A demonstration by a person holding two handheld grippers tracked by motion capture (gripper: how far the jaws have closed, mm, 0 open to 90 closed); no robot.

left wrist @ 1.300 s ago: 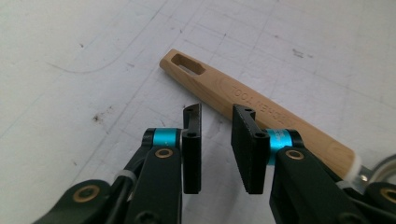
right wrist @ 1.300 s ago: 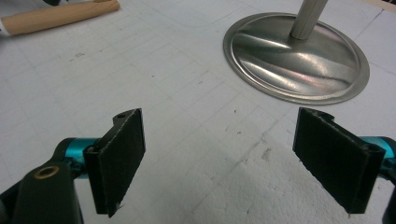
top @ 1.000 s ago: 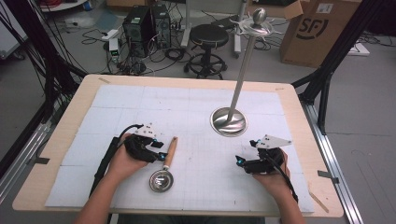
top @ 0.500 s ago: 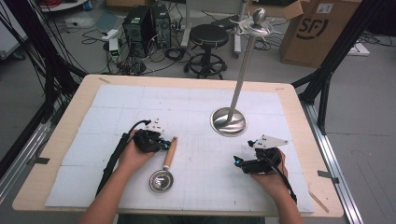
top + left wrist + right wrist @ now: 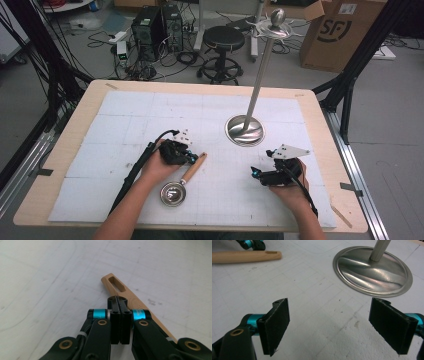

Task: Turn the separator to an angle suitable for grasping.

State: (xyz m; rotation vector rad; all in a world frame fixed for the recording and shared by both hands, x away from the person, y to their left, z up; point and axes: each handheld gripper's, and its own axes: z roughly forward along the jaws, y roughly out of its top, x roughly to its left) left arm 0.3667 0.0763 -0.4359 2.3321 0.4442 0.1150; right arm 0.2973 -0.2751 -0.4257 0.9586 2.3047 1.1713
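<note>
Left gripper (image 5: 192, 158) has slid toward frame centre; its jaws have just been closing and now meet, nothing between them, beside the ladle's wooden handle (image 5: 120, 288). Handle not gripped — likely a nudge or a miss. Right gripper (image 5: 255, 172) spread wide, idle at lower right.

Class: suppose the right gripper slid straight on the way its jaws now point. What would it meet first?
Probably the round base of the metal stand, slightly right of centre ahead of the open right gripper; bare white mat lies between. Depth is uncertain.

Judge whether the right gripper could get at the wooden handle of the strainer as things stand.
Probably yes: the right gripper is open, and bare mat lies between it and the wooden handle, though the shut left gripper sits beside that handle.
</note>
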